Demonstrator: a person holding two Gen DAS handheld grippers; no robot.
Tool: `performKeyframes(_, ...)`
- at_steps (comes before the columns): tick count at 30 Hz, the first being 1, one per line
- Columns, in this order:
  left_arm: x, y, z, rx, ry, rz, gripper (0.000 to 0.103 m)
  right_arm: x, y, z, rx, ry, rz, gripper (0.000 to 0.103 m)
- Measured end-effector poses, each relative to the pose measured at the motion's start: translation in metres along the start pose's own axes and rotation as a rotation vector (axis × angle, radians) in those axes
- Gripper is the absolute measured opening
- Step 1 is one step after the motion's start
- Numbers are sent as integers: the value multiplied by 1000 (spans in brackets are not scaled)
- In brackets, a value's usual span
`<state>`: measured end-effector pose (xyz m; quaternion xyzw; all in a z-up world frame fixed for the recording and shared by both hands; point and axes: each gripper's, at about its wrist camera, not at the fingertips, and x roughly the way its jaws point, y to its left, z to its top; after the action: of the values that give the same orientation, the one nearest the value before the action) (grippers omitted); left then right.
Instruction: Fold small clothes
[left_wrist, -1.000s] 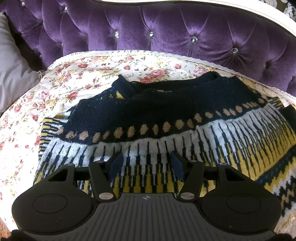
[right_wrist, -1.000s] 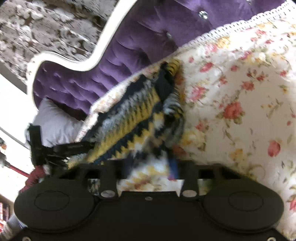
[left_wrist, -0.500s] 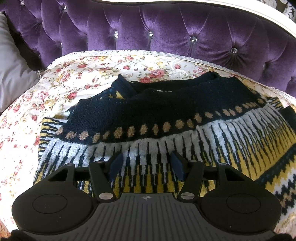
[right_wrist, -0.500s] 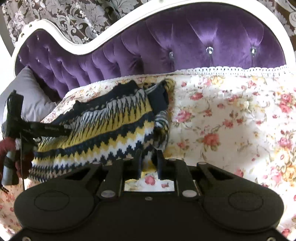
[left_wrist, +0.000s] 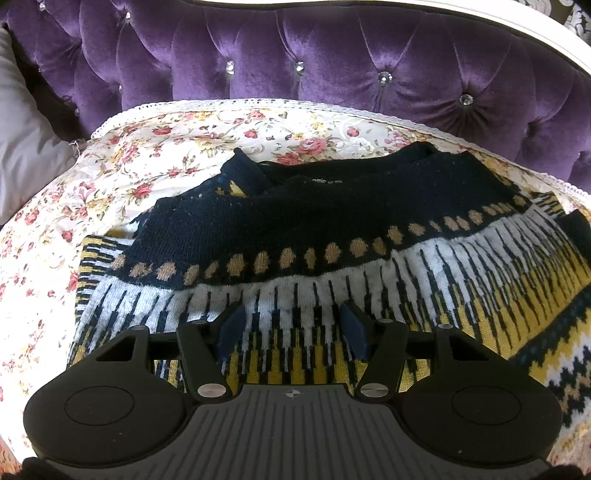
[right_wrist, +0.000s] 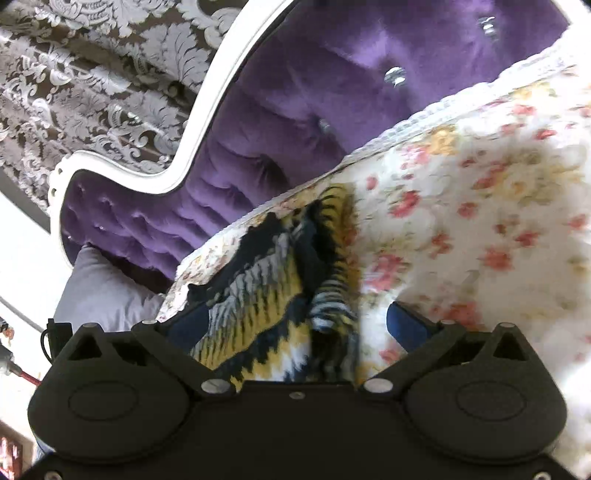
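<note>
A knitted sweater (left_wrist: 295, 221) in navy, white and yellow lies flat on the floral bed cover (left_wrist: 166, 147), its navy collar toward the headboard. My left gripper (left_wrist: 291, 317) points down at its white and yellow band, fingers apart, with no cloth pinched between the pads. In the right wrist view the sweater (right_wrist: 258, 295) shows from its side, where a folded sleeve edge is bunched up. My right gripper (right_wrist: 299, 317) is opening its jaws wide, and that bunched edge lies loose between them, untouched by the blue pads (right_wrist: 410, 325).
A tufted purple headboard (left_wrist: 332, 62) with a white frame (right_wrist: 177, 162) rises behind the bed. A grey pillow (left_wrist: 22, 140) lies at the left end. Bare floral cover (right_wrist: 480, 184) stretches to the right of the sweater. Patterned wallpaper (right_wrist: 92, 74) is behind.
My right gripper's jaws went from nearly shut on the sweater's edge to wide apart, letting the cloth go, and its view swung and tilted. The left gripper and the sweater body stayed put.
</note>
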<state>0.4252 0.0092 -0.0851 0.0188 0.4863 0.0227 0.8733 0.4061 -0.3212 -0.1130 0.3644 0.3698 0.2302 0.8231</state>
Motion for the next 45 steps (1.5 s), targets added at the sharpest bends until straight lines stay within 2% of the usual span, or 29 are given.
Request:
performKeyframes(2,0,0,1,0,2,-1,57,16,7,0,-2,32,28,103)
performKeyframes(6,1,1,2,2,7,-3,57,38,22,2,-35,64,23,103)
performKeyframes(8,2,1,3,-3,12,-1,57,40,26,0,-32,52,-6,103)
performKeyframes(11,2,1,6,-16,24,-1,57,38,24,-6,-47,17,17,103)
performKeyframes(13,1,1,8,-30,31,3,56,37,24,-5,-81,36,18,102)
performKeyframes(14,0,1,10,-34,33,7,55,37,25,-4,-88,45,11,98)
performKeyframes(15,-2,-1,12,-35,29,6,55,37,25,-3,-86,51,6,83)
performKeyframes(18,-9,-3,19,-51,-8,9,53,38,11,-4,-24,63,10,52)
performKeyframes(20,-6,-6,26,-59,-19,21,53,37,4,-4,4,54,9,44)
performKeyframes(23,11,-14,38,-49,-2,57,53,36,0,-2,34,48,27,42)
performKeyframes(27,23,-29,43,17,-11,123,53,36,5,-5,14,46,14,42)
performKeyframes(29,16,-26,46,12,-5,99,45,36,5,-4,16,44,15,42)
performKeyframes(34,-18,17,28,-124,-57,52,45,35,7,-3,9,31,13,42)
performKeyframes(40,-55,77,-13,-134,-139,159,45,33,21,-2,-43,12,-15,41)
performKeyframes(45,-63,128,-31,-215,-182,205,45,34,33,-4,-88,-3,-72,41)
